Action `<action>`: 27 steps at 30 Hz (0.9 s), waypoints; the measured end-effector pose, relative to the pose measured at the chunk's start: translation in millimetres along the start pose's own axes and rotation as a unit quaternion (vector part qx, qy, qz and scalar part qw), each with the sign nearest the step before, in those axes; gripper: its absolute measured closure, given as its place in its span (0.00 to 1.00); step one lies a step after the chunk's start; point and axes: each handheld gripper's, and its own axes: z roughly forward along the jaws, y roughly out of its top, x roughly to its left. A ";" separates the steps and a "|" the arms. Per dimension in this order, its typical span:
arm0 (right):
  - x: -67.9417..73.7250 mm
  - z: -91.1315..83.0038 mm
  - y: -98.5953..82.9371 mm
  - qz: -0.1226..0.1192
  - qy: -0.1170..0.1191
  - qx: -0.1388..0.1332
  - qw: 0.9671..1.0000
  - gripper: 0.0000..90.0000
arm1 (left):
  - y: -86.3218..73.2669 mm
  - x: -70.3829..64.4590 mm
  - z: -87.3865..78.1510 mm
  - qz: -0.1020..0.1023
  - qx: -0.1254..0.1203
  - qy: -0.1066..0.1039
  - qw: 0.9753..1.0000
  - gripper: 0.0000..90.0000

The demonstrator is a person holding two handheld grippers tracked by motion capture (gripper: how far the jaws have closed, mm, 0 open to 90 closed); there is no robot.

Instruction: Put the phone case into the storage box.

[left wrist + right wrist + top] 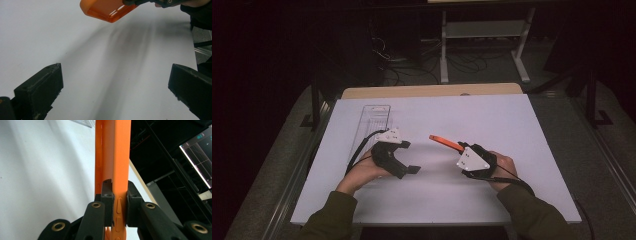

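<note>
A flat, translucent orange plastic piece [445, 142] is held a little above the white board, pointing up and to the left. My right gripper [463, 148] is shut on its near end; in the right gripper view the jaws clamp the orange piece [113, 157] edge-on. My left gripper [410, 159] stands open to the left of it, with nothing between its jaws. In the left gripper view the two black fingers [40, 90] are spread wide over bare board, and the orange piece [108, 8] hangs at the top.
A clear plastic tray [373, 120] lies on the white board [512, 125] behind my left gripper. A wooden table edge [432, 90] runs along the far side. Beyond it are a metal shelf frame [484, 30] and cables on the dark floor.
</note>
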 end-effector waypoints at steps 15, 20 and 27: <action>-3.4 0.3 -0.6 0.037 0.019 -0.001 0.999 0.88 | 0.0 -0.2 0.2 0.001 0.000 0.001 1.000 0.00; -4.0 0.8 -0.5 0.045 0.024 -0.002 0.999 0.88 | 0.1 0.0 0.2 0.003 0.001 0.001 1.000 0.00; -5.7 1.0 -0.7 0.067 0.034 -0.002 0.997 0.88 | 0.0 0.0 0.5 0.003 0.000 0.001 1.000 0.00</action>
